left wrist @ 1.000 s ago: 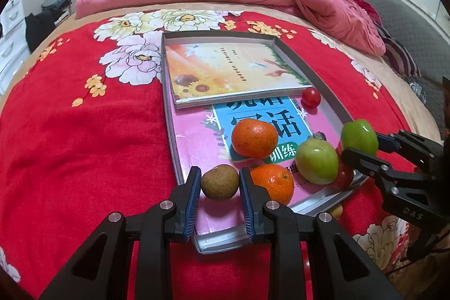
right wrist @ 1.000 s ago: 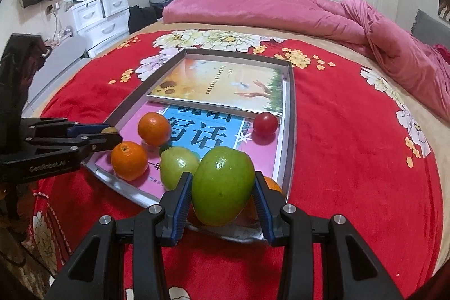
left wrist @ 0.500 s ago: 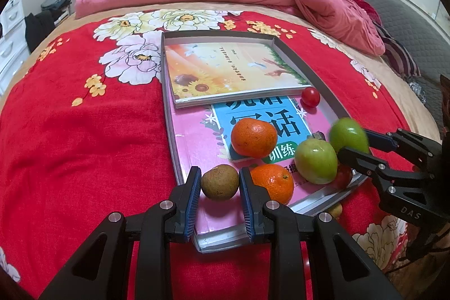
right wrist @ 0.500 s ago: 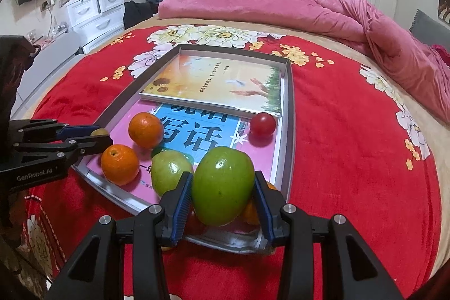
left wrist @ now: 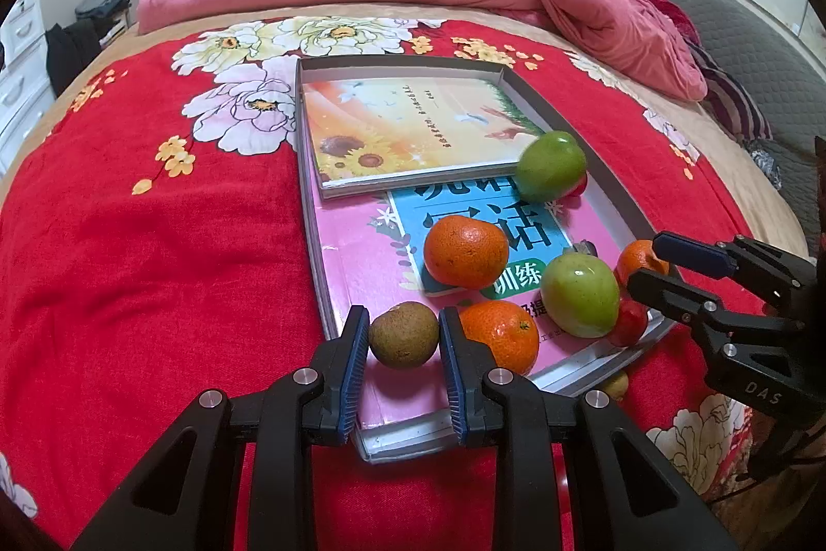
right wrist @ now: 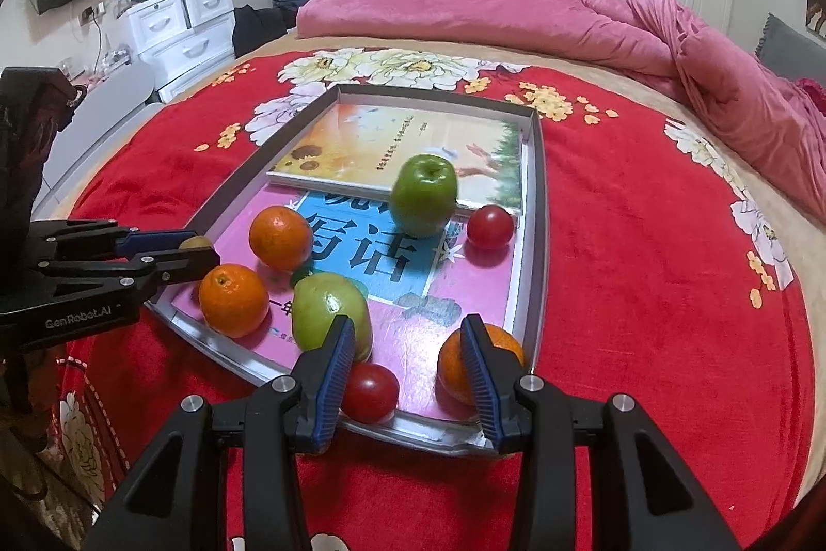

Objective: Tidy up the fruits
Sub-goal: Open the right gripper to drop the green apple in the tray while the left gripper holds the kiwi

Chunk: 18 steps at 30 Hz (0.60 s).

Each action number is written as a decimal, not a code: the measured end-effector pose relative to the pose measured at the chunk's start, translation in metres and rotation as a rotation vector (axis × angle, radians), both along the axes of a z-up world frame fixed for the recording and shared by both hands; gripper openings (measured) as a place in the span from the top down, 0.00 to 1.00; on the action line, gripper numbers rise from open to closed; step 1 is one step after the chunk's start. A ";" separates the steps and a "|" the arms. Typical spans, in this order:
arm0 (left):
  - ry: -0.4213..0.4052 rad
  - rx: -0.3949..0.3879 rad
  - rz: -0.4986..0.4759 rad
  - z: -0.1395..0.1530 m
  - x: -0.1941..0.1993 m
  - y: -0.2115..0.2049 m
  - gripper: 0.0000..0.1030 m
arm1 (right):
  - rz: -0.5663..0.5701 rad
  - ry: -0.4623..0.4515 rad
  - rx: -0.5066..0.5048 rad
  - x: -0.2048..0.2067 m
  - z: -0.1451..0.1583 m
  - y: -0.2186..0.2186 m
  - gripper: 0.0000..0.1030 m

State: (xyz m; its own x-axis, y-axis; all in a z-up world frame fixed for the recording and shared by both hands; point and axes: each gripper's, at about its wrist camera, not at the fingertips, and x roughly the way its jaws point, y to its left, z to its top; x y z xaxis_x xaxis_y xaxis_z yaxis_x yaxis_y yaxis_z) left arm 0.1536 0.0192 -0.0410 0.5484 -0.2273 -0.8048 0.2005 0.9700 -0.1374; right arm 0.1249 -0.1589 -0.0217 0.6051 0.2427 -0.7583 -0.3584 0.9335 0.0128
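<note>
Right gripper (right wrist: 408,362) dropped the green apple (right wrist: 424,194), jaws now empty, apple mid-tray (right wrist: 537,251) against the far book's edge; left gripper (left wrist: 404,362) still clamps the kiwi (left wrist: 403,334) at tray's near edge.

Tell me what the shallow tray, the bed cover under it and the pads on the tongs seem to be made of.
Tray: probably thin card or a box lid, matte grey outside, white inside, with sharply folded walls.
Bed cover: soft woven fabric, red with printed flowers, slightly fuzzy.
Pads on the left tongs: blue, finely ribbed, likely rubber or soft plastic, set in black moulded plastic.
</note>
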 end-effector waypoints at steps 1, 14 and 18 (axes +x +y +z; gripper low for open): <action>0.000 0.001 0.000 0.000 0.000 0.000 0.73 | -0.001 -0.002 0.001 0.000 0.001 0.000 0.58; 0.004 -0.013 0.003 0.000 -0.002 0.001 0.72 | -0.021 -0.004 0.009 -0.006 0.006 -0.004 0.57; -0.001 -0.024 0.006 0.002 -0.003 0.002 0.69 | -0.020 -0.012 0.016 -0.008 0.009 -0.004 0.54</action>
